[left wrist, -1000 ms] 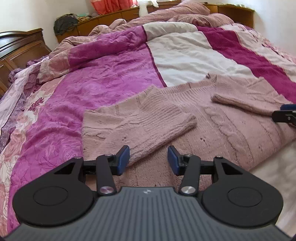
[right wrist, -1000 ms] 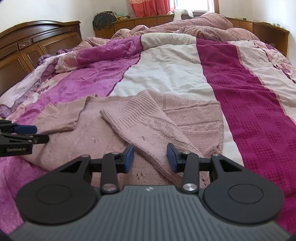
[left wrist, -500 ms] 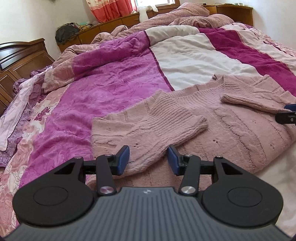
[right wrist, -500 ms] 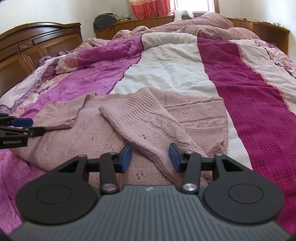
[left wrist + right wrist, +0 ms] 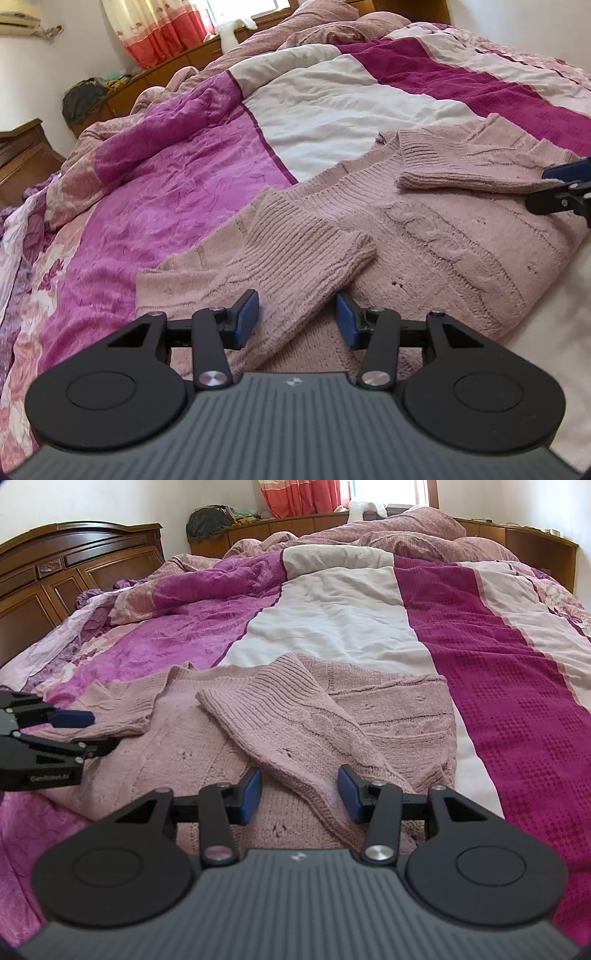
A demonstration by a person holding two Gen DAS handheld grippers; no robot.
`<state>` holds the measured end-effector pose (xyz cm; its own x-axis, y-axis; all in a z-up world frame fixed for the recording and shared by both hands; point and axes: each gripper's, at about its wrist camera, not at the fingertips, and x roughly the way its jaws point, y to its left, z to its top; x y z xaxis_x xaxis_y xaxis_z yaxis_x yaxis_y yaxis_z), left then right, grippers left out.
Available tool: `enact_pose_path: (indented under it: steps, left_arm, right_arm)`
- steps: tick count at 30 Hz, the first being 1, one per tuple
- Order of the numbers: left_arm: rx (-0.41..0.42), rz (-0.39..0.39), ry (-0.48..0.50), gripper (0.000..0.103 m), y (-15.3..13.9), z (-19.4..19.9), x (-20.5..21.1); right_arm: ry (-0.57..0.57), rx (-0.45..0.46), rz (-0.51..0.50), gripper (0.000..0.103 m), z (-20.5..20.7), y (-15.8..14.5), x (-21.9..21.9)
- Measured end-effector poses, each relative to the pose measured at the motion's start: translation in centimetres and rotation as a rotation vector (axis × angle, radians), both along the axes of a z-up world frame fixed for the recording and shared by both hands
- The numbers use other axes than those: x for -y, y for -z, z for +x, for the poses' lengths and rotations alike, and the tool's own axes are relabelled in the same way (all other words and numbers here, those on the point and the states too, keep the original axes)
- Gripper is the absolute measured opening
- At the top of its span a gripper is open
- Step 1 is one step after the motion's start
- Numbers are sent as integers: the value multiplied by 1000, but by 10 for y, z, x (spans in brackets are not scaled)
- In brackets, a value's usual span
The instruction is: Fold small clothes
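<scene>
A dusty-pink knitted sweater [image 5: 454, 243] lies flat on the bed, also in the right wrist view [image 5: 192, 753]. Both sleeves are folded inward over the body: the left sleeve [image 5: 295, 258] and the right sleeve [image 5: 295, 720]. My left gripper [image 5: 297, 317] is open and empty, its blue pads either side of the left sleeve near the hem. My right gripper [image 5: 299, 794] is open and empty, its pads either side of the right sleeve. Each gripper shows at the edge of the other's view.
The bed is covered by a striped magenta, white and purple quilt [image 5: 351, 620]. A dark wooden headboard [image 5: 74, 568] stands at the left. A low wooden shelf [image 5: 295, 524] with bundles runs under the window. Rumpled bedding lies at the far end.
Both grippers have stayed open over the folded sleeves. The left one has tilted and drawn slightly nearer the sweater; the right one has barely moved.
</scene>
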<state>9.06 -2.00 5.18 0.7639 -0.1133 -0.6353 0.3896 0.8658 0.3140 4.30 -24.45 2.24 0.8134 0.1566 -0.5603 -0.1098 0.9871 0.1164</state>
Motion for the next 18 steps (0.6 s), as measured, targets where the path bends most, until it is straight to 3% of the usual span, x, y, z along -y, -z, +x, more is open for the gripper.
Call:
enact_pose_path:
  steps: [2, 3, 4, 10, 18]
  left_arm:
    - [-7, -40, 7, 32, -2, 4, -4]
    - [-11, -57, 0, 15, -3, 6, -7]
    - [-12, -74, -14, 11, -6, 9, -10]
    - [73, -136, -176, 11, -24, 35, -43]
    - [63, -134, -350, 11, -8, 85, -90]
  right_arm:
    - [1, -2, -2, 48, 0, 0, 0]
    - [1, -2, -3, 48, 0, -1, 0]
    - [2, -3, -1, 48, 0, -1, 0]
    - [2, -4, 0, 48, 1, -1, 0]
    - [2, -5, -1, 48, 1, -1, 0]
